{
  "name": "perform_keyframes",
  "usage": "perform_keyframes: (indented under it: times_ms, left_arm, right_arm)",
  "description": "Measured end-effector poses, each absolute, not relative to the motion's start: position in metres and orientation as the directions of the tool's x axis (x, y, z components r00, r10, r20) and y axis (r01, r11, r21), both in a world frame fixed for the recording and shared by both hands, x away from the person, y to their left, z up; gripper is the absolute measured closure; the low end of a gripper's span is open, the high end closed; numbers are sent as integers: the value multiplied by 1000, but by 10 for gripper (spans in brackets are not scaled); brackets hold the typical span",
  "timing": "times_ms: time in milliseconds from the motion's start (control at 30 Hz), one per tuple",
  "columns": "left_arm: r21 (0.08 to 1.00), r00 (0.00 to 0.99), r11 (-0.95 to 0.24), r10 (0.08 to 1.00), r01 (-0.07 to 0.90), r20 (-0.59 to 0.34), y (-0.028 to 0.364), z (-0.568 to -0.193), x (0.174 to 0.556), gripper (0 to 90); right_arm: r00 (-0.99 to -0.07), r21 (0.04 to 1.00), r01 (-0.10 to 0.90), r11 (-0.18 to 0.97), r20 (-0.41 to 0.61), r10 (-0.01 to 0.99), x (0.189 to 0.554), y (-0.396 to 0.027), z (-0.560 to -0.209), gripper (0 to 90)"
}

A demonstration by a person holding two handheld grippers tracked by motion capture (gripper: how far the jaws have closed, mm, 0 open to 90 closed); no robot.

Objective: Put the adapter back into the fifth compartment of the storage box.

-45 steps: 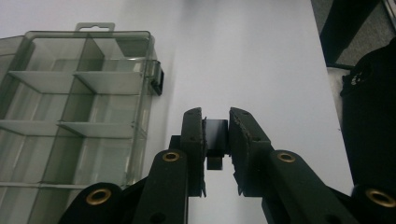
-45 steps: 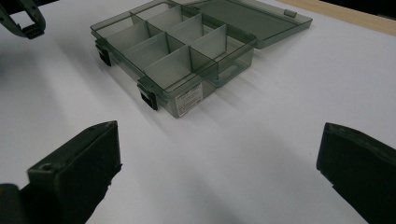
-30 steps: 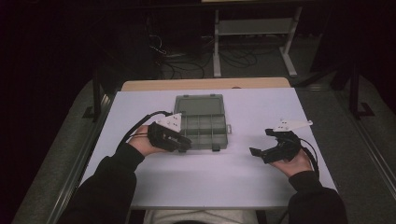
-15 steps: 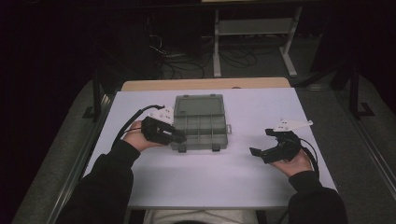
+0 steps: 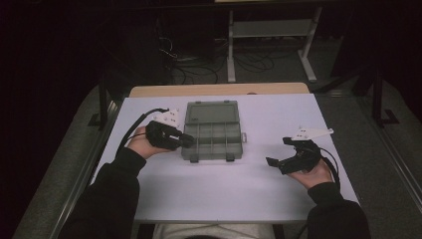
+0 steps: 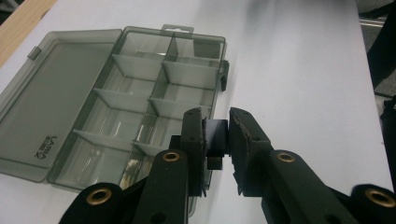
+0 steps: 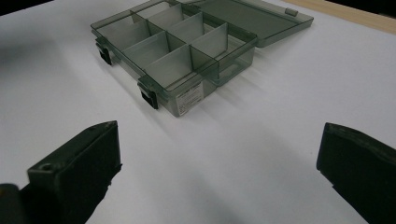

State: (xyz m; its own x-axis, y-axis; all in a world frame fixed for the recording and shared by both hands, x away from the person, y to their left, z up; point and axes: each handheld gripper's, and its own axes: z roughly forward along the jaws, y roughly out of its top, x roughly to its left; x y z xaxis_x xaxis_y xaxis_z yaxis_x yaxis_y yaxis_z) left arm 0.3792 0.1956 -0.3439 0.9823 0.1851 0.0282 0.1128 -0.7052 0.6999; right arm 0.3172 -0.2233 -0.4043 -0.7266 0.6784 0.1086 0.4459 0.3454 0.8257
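From the high view, an open organizer box [image 5: 213, 130] is lying near the middle of the white table [image 5: 259, 189], its lid folded flat toward the far edge. The left gripper [image 5: 185, 141] is hovering at the box's left side, tips over the nearest compartments, while the right gripper [image 5: 279, 152] is resting well apart on the right, its jaws pointing toward the box.

In the left gripper view, the jaws are pinching a small dark block [image 6: 216, 136] between their pads, just above the box's [image 6: 140, 107] near corner. The dividers are standing upright and the compartments are looking empty (though glare is hiding some floors).

In the right gripper view, the jaws are standing spread wide with nothing between them, and the box [image 7: 187, 56] is sitting ahead with its two black latches [image 7: 150, 99] facing the camera.

The block is looking rigid, light and smooth-sided, so a grip across its flat faces, as now, is probably holding well; a loose pinch could let it slip or twist. The box is appearing to be thin, stiff plastic and light, likely sliding easily on the smooth table if nudged. Taking it by a side wall or the latch edge would seem safest.
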Motion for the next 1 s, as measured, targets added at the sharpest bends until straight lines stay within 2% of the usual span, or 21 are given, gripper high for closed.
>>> perform_keyframes:
  times_ms: [700, 1000]
  left_arm:
    - [662, 962, -722, 272, 199, 7, 206, -366, 398, 763]
    - [623, 964, -755, 266, 203, 8, 199, -378, 402, 763]
  right_arm:
    - [-726, 824, 449, 345, 111, 679, 317, -223, -404, 0]
    - [-726, 824, 449, 346, 110, 679, 317, -223, -405, 0]
